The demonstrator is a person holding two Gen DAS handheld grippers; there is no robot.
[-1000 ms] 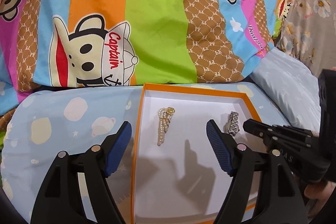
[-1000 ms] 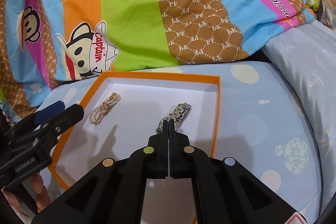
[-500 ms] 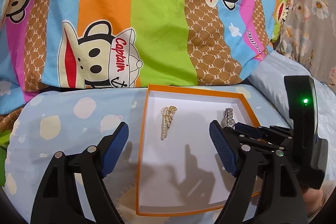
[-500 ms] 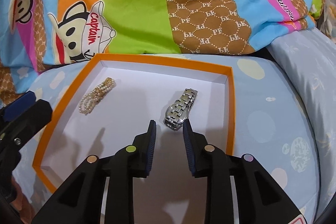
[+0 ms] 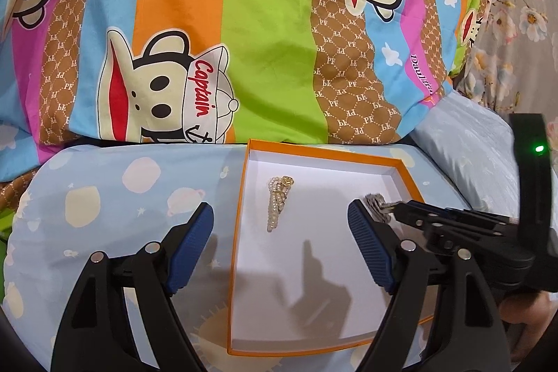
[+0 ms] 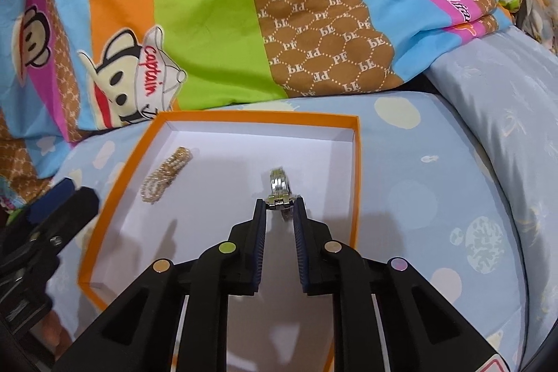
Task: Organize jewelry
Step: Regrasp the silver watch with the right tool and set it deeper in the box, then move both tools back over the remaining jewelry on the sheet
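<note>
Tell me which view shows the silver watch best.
The right wrist view: the silver watch sits centred between the right hand-held gripper fingertips, its band visible. In the left wrist view only a sliver shows, behind a fingertip.

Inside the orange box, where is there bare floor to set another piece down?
Bare white floor runs between the pearl bracelet and the watch, and along the orange box near edge. The right gripper crowds the watch side.
</note>
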